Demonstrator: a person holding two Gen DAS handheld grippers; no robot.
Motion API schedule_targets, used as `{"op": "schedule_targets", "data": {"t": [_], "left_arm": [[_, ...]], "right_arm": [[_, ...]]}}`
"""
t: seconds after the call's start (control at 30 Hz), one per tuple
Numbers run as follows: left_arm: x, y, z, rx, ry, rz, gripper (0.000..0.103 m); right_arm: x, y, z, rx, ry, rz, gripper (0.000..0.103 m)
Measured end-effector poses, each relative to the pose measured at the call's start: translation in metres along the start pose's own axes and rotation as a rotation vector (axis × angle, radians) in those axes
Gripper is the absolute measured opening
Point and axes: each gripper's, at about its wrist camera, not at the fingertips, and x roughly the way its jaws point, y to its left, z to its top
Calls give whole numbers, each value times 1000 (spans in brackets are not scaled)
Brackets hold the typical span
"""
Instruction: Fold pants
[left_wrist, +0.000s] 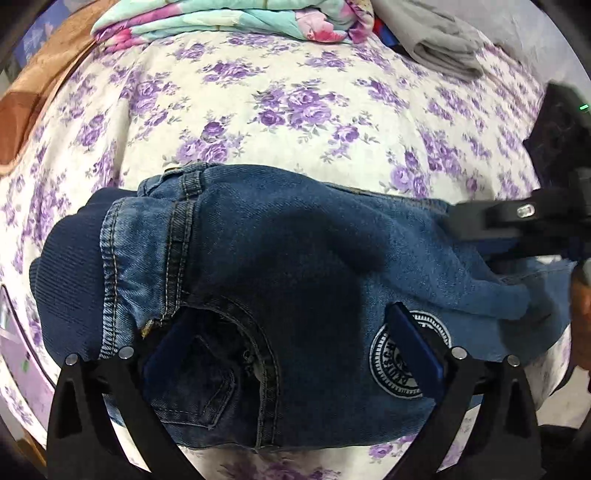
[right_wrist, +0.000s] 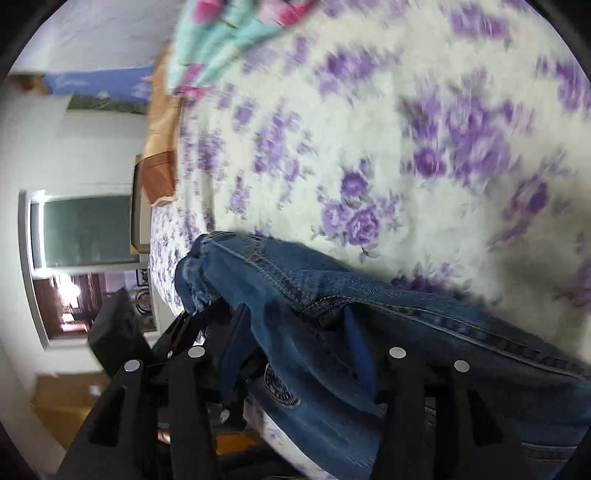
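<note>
Bed covered by a cream sheet (left_wrist: 295, 110) printed with purple roses, with a folded floral quilt (left_wrist: 229, 20) in teal and pink at the far end, grey folded fabric (left_wrist: 443, 48) beside it, and a brown plush blanket (left_wrist: 33, 110) along one edge. Beyond the bed edge, pale walls (right_wrist: 74, 147), a white-framed window (right_wrist: 85, 229) lit from outside, and wooden flooring (right_wrist: 59, 402).

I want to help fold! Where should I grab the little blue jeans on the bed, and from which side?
Probably grab the jeans by the dark ribbed waistband, coming in from the left of the left wrist view. It is the thickest, firmest edge, it pokes out clear of the denim, and only bare flowered bedsheet lies beside it.
</note>
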Motion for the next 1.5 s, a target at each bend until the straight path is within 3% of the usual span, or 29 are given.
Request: {"op": "schedule_targets", "data": {"t": [0.03, 0.1, 0.13, 0.2, 0.27, 0.37, 0.43, 0.53, 0.6, 0.63, 0.67, 0.7, 0.77, 0.87, 0.97, 1.0, 1.07, 1.2, 1.27, 1.37, 1.5], "left_arm": [[-1, 1, 1, -2, 2, -9, 99], [-2, 1, -1, 16, 4, -15, 99], [-2, 1, -2, 24, 4, -19, 99], [-6, 4, -5, 35, 4, -39, 98], [-10, 9, -10, 51, 2, -59, 98], [-4, 8, -11, 100, 35, -36, 99], [-4, 9, -6, 117, 55, -48, 98], [-11, 18, -2, 123, 75, -122, 98], [-21, 26, -1, 103, 72, -170, 97], [-26, 29, -1, 94, 68, -177, 97], [-31, 31, -2, 87, 63, -183, 97], [-36, 33, -3, 85, 54, -181, 97], [-40, 36, -3, 78, 41, -175, 97], [-45, 46, -3, 59, 15, -201, 98], [-31, 53, 3, 35, 31, -231, 98], [-28, 54, 6, 31, 28, -246, 98], [-26, 55, 9, 21, 34, -263, 98], [-28, 48, 9, 66, 63, -245, 98], [-33, 49, 7, 81, 61, -234, 98], [-38, 52, 4, 68, 46, -226, 98], [-38, 56, 0, 45, 26, -233, 98]], "right_arm": [[5, -3, 4, 44, 0, 3, 49], [9, -6, 14, 98, -25, -27, 28], [5, -6, 15, 96, -47, -43, 23], [-18, 3, 19, 48, -121, -41, 21], [-25, 10, 23, -6, -137, -65, 21], [1, 6, 32, -112, -118, -207, 20], [12, 13, 33, -245, -126, -248, 19], [-2, 17, 26, -315, -130, -218, 28], [-37, 16, 16, -309, -263, -310, 72], [-66, 9, 6, -284, -385, -403, 75], [-80, 2, 0, -262, -435, -420, 75], [-103, -14, -9, -212, -465, -417, 72], [-131, -36, -35, -192, -445, -406, 61], [-141, -51, -84, -242, -428, -567, 61], [-156, -114, -131, -92, -439, -672, 58], [-163, -139, -145, -46, -458, -713, 36], [-183, -155, -165, 17, -543, -727, 22], [-225, -149, -188, 109, -728, -815, 53], [-228, -148, -187, 73, -691, -855, 71], [-226, -154, -180, 70, -658, -1036, 74], [-243, -197, -175, 209, -690, -850, 72]]}}
